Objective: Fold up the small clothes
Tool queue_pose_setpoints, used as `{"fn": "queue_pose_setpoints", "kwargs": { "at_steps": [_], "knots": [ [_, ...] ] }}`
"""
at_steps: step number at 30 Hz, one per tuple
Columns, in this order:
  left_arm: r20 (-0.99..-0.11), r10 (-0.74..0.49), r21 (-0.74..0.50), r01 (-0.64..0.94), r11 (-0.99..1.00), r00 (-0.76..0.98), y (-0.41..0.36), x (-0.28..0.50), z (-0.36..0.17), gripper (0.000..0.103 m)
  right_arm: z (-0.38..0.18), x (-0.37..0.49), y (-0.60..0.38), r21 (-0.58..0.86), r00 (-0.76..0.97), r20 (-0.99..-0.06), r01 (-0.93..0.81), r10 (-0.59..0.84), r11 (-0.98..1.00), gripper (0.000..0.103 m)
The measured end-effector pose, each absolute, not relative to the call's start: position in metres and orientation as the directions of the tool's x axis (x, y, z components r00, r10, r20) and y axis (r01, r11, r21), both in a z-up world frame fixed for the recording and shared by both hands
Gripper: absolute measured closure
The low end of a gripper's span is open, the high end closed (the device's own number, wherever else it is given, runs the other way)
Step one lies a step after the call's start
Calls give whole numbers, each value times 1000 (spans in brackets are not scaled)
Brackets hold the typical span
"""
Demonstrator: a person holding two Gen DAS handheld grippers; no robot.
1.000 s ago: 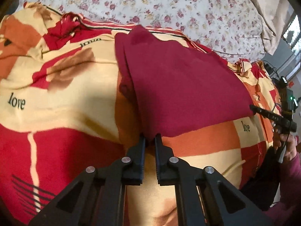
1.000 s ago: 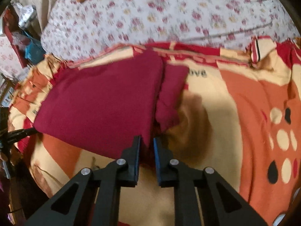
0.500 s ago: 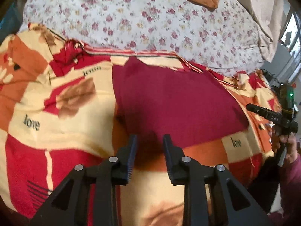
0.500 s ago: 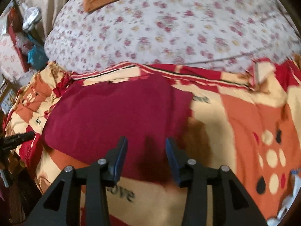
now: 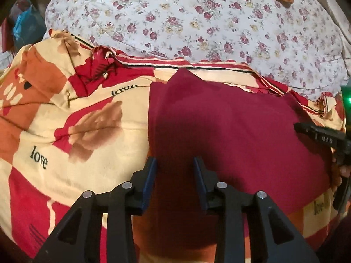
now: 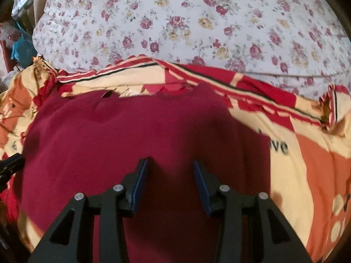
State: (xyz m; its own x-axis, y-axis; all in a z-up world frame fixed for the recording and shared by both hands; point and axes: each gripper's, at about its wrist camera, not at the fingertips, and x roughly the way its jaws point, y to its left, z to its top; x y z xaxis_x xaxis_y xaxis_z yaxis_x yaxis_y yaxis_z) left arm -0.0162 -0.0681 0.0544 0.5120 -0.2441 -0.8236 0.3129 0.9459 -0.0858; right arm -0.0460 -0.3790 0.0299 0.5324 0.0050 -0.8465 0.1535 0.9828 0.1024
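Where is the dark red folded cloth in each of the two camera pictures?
Left wrist view: the dark red folded cloth fills the middle and right, beyond the open left gripper.
Right wrist view: it fills the middle and left, under the open right gripper.
Shared landmark: the white flowered bedsheet across the top.

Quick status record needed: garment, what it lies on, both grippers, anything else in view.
garment: dark red garment, folded, lying flat
surface: red, orange and cream "love" blanket
behind: floral sheet
left gripper: open, over the garment's near left edge, nothing between the jaws
right gripper: open, jaws have just been opening, over the garment, nothing gripped
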Motion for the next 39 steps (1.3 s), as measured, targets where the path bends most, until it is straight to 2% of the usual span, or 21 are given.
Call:
{"fn": "queue_pose_setpoints", "kwargs": {
  "at_steps": [4, 11, 19, 23, 29, 33, 39],
  "knots": [
    [-817, -237, -76, 309, 948, 526, -72, -11, 50, 89, 23, -15, -388, 81, 514, -857, 195, -31, 977, 51],
    [-804, -258, -104, 301, 948, 536, -69, -10, 47, 88, 28, 12, -377, 27, 485, -868, 264, -108, 964, 50],
    [-790, -316, -173, 302, 937, 525, -58, -7, 44, 86, 51, 9, -257, 119, 534, -832, -95, 151, 988, 50],
    [-784, -343, -203, 308, 929, 517, -54, -6, 42, 86, 48, 31, -212, 120, 515, -835, -177, 196, 977, 50],
    [-777, -362, -210, 329, 921, 515, -52, -4, 39, 83, 28, 69, -185, 118, 477, -858, -177, 190, 977, 50],
    [-778, -386, -256, 311, 915, 496, -46, 2, 35, 77, 16, 90, -181, 128, 457, -870, -152, 185, 980, 49],
    [-774, -424, -322, 285, 903, 470, -38, 8, 32, 74, 9, 107, -177, 142, 430, -883, -136, 188, 980, 49]
  ]
}}
